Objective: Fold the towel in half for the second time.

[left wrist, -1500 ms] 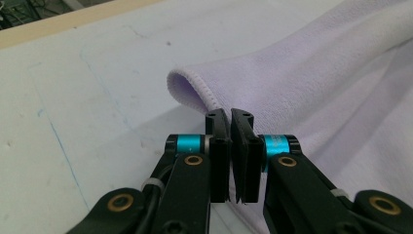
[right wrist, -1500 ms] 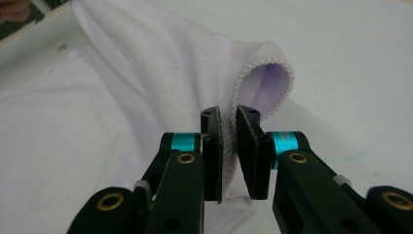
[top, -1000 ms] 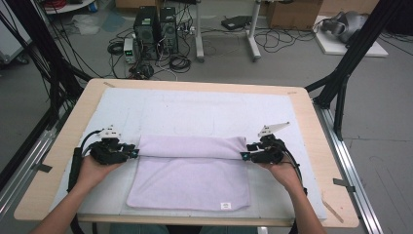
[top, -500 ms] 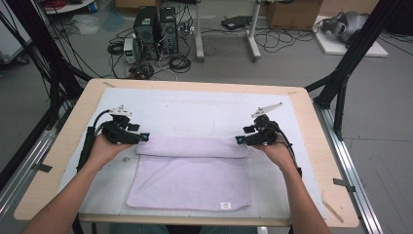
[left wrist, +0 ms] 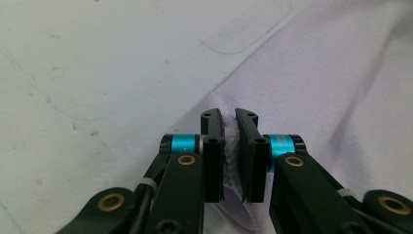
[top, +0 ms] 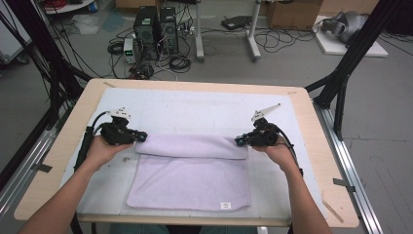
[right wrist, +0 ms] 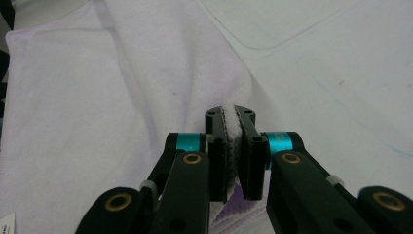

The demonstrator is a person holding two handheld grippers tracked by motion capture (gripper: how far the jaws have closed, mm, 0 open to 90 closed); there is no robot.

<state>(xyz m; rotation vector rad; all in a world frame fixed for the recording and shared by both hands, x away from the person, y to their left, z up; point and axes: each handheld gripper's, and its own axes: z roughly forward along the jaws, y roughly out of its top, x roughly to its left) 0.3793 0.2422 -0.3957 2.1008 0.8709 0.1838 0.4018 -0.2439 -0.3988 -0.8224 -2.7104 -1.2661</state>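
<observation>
A lavender towel [top: 195,175] lies on the white mat [top: 195,107], its far part folded over into a thick band. My left gripper [top: 142,137] is at the band's left end and my right gripper [top: 238,141] at its right end. In the left gripper view, the left gripper [left wrist: 229,122] pinches an edge of the towel [left wrist: 311,87] between its pads. In the right gripper view, the right gripper [right wrist: 230,117] likewise clamps a ridge of the towel [right wrist: 97,107]. Both pairs of jaws have just been closing, with towel cloth between them.
The mat covers most of the wooden table [top: 311,122]. A small label [top: 225,205] marks the towel's near edge. Black frame poles [top: 350,58] rise at both far corners. Computers and cables [top: 156,29] sit on the floor beyond the table.
Both grippers let go of the fold, moved a little away from me, and have shut again on the two ends of the folded band. The towel has barely shifted.
</observation>
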